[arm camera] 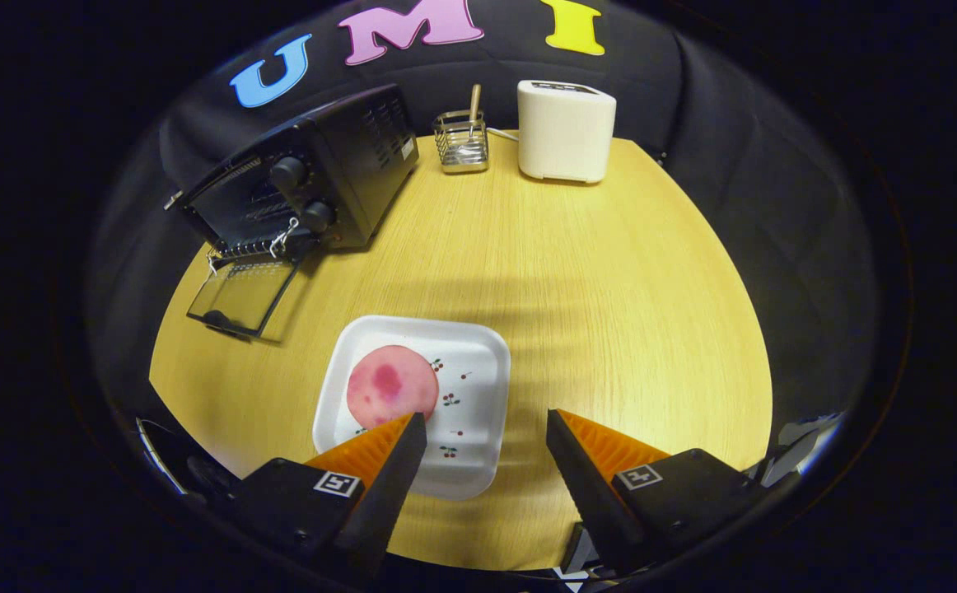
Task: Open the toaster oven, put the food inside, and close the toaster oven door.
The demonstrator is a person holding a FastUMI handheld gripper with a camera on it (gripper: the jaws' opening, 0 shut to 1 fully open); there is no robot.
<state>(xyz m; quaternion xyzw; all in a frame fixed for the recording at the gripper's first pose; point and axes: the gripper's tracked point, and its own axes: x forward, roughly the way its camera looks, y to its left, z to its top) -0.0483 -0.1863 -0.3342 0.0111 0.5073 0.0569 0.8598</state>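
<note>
The claw (pixel 487 428) hangs wide and empty over the near desk (pixel 610 288), the pink food slice (pixel 392 385) on its white tray (pixel 478 346) just ahead of the left finger (toaster oven (pixel 305 185), door already down, lies well beyond it to the left).

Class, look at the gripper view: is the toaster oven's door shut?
No, the toaster oven has its glass door folded down flat onto the table, while the gripper, jaws open, hangs over the plate.
</note>
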